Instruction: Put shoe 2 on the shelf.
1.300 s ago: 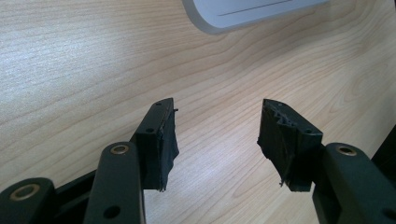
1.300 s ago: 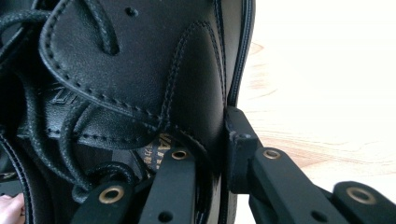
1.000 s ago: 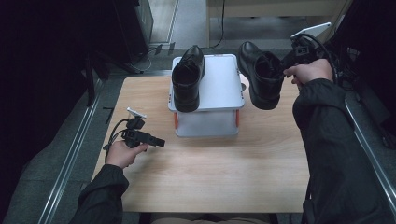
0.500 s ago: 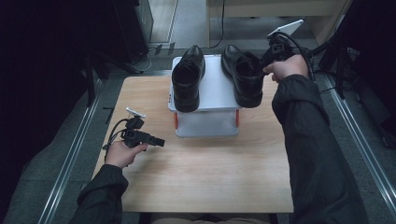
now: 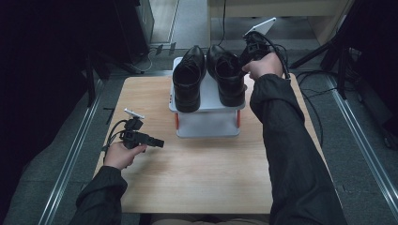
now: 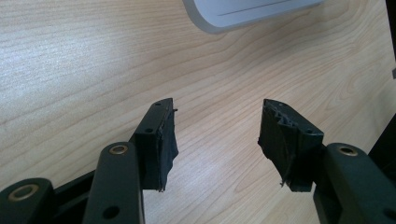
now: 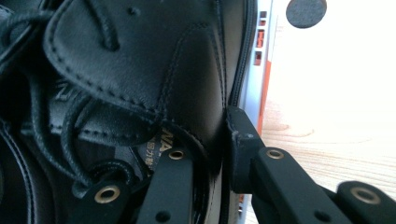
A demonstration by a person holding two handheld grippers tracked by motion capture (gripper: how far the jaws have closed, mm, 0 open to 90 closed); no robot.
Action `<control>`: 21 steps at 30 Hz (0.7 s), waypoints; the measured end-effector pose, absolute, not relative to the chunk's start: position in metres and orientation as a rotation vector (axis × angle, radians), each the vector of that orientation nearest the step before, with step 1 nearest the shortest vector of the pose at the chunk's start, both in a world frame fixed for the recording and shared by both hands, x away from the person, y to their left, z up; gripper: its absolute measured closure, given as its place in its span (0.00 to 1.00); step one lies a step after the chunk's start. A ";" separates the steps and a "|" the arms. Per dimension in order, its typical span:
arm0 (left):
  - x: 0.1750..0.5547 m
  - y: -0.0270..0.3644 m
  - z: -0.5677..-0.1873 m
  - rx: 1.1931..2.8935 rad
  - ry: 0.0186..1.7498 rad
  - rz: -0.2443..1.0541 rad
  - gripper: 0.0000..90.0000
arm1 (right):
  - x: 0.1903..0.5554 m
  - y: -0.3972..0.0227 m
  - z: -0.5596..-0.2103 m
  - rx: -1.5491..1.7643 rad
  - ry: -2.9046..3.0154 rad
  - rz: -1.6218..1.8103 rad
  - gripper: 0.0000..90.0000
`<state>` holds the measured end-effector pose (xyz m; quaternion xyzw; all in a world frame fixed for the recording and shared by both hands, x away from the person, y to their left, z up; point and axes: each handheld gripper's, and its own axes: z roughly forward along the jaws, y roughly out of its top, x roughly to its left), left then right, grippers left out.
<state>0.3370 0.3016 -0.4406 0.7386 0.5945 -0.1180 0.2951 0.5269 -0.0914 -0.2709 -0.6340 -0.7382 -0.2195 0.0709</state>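
Two black lace-up shoes rest side by side on a white stand (image 5: 206,123) at the table's far middle. The left shoe (image 5: 188,78) lies free. The right shoe (image 5: 227,76) has my right gripper (image 5: 246,60) shut on its side wall; in the right gripper view one jaw is inside the right shoe (image 7: 140,79) and one outside, at my right gripper (image 7: 212,149). My left gripper (image 5: 159,142) hovers low over the wood left of the stand, open and holding nothing. In the left gripper view the left gripper (image 6: 215,140) stands wide apart above bare wood, the stand's corner (image 6: 243,14) ahead.
The wooden table (image 5: 206,173) has free room in front of the stand. Cables (image 5: 309,89) trail off the right edge. Metal floor rails (image 5: 70,159) run along both sides, and a dark stand leg (image 5: 328,47) is at the far right.
My right gripper has carried the second shoe leftward from beyond the stand's right side and brought it down onto the stand beside the first. The left gripper has stayed still.
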 end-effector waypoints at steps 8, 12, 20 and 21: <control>0.337 0.301 -0.441 1.967 1.589 -0.321 0.50 | 0.523 -0.083 -0.270 -1.857 -2.223 -0.656 0.86; 0.337 0.301 -0.441 1.974 1.585 -0.317 0.50 | 0.518 -0.078 -0.269 -1.824 -2.249 -0.663 0.82; 0.338 0.301 -0.442 1.972 1.589 -0.308 0.50 | 0.510 -0.070 -0.270 -1.811 -2.250 -0.660 0.77; 0.338 0.300 -0.442 1.972 1.588 -0.310 0.50 | 0.510 -0.069 -0.270 -1.810 -2.246 -0.657 0.77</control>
